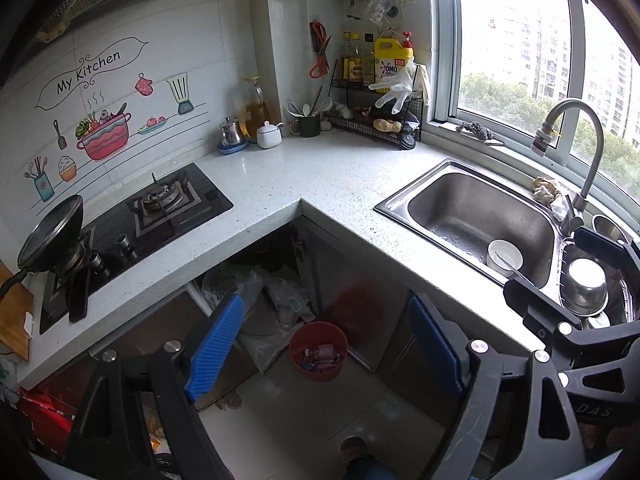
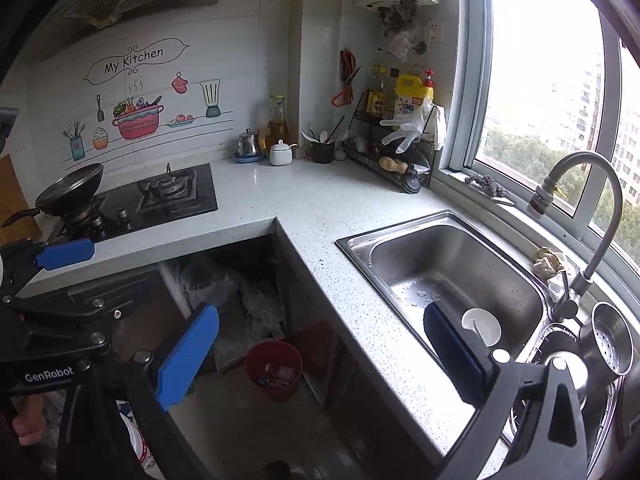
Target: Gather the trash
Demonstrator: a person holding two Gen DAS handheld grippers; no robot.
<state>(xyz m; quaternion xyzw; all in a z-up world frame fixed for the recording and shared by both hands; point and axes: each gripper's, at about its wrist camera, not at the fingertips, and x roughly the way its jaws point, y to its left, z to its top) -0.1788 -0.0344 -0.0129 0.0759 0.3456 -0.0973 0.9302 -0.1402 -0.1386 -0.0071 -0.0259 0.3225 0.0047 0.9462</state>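
A red waste bin (image 1: 318, 350) stands on the floor in the inner corner under the L-shaped countertop (image 1: 320, 172); small bottles and wrappers lie inside it. My left gripper (image 1: 326, 346) hovers high above the floor, open and empty, and the bin shows between its blue pads. In the right wrist view my right gripper (image 2: 320, 354) is open wide and empty over the counter edge beside the sink (image 2: 360, 248), with the bin (image 2: 274, 368) below it. One of the left gripper's fingers (image 2: 66, 254) shows at the left edge.
Crumpled plastic bags (image 1: 276, 296) fill the open space under the counter behind the bin. The sink holds a white bowl (image 1: 505, 256); a faucet (image 1: 576, 120) and a rag (image 1: 546, 192) sit behind it. A wok (image 1: 52, 236) rests on the stove, and a bottle rack (image 1: 376, 120) stands by the window.
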